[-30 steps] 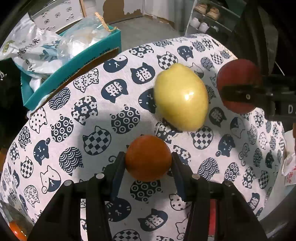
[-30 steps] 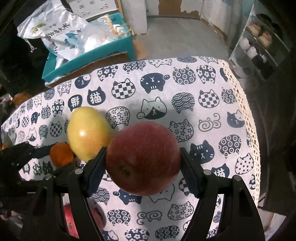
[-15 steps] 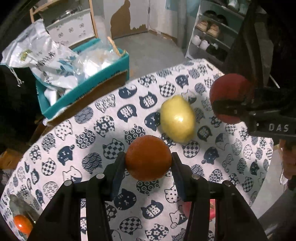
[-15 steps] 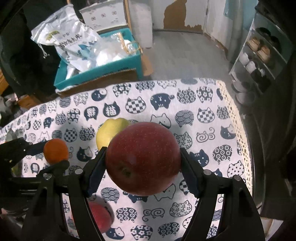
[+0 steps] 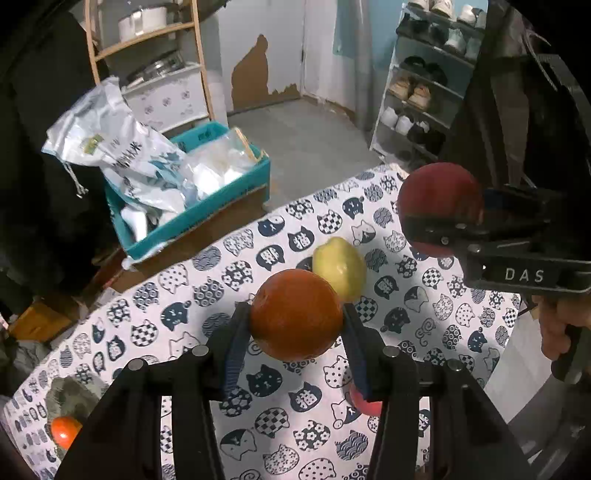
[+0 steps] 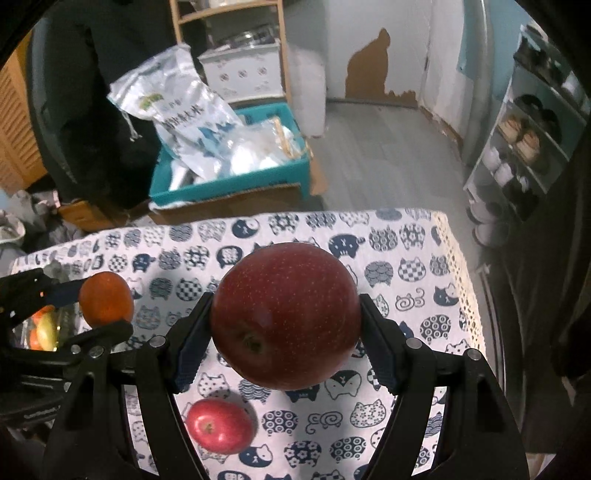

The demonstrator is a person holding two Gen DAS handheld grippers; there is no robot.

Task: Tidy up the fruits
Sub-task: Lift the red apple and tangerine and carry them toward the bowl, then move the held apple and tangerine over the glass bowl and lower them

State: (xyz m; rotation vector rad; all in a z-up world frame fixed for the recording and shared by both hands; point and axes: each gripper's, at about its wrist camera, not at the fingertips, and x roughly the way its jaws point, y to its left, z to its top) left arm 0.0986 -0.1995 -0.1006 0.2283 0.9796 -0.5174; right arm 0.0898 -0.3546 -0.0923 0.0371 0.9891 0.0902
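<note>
My left gripper (image 5: 295, 325) is shut on an orange (image 5: 295, 314), held well above the cat-print tablecloth (image 5: 155, 306). My right gripper (image 6: 284, 321) is shut on a large dark red apple (image 6: 284, 314), also lifted off the table; the same apple (image 5: 439, 199) shows at the right of the left wrist view. A yellow fruit (image 5: 341, 267) lies on the cloth behind the orange. A smaller bright red apple (image 6: 219, 424) rests on the cloth under the right gripper. In the right wrist view the orange (image 6: 105, 297) hangs at the left.
A clear container (image 6: 44, 328) with orange and yellow fruit sits at the table's left end. Beyond the table stand a teal box (image 5: 192, 218) of plastic bags, a wooden shelf (image 5: 147, 33) and a shoe rack (image 5: 424, 92). The cloth's lace edge (image 6: 469, 295) marks the right side.
Both grippers have risen with their fruit, so the table and yellow fruit look farther away. The small red apple and the fruit container have come into view.
</note>
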